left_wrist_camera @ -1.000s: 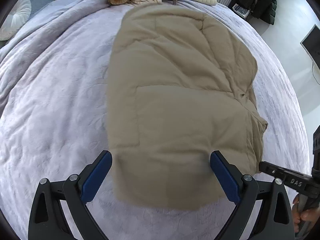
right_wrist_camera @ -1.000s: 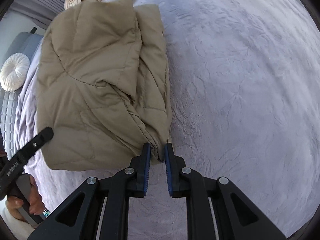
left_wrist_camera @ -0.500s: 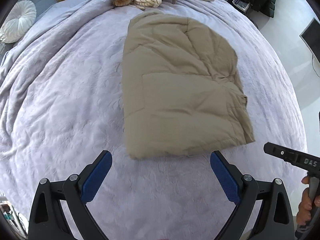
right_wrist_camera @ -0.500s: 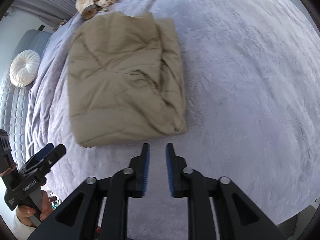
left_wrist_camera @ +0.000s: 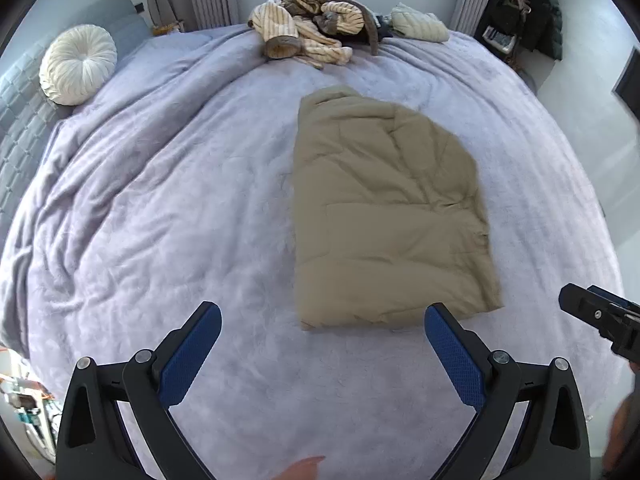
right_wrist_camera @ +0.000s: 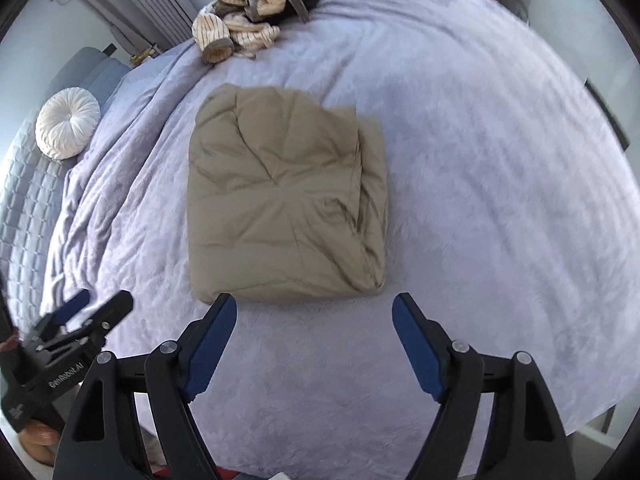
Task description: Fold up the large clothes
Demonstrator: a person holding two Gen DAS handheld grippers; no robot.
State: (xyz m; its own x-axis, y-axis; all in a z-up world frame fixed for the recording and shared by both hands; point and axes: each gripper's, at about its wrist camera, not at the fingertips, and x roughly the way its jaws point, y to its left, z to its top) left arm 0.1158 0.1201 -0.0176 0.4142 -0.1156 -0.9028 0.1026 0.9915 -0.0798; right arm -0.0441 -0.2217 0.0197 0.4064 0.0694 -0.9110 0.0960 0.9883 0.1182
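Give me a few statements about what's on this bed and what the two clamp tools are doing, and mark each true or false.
1. The tan padded garment lies folded on the lilac bedspread. True.
2. The right gripper is clamped on the garment. False: its jaws have just been opening and stand wide, with nothing between them.
3. The left gripper is open and holds nothing. True.
4. The striped clothes pile sits on top of the tan garment. False: it lies apart, at the far end of the bed.
5. A round white cushion rests near the headboard. True.
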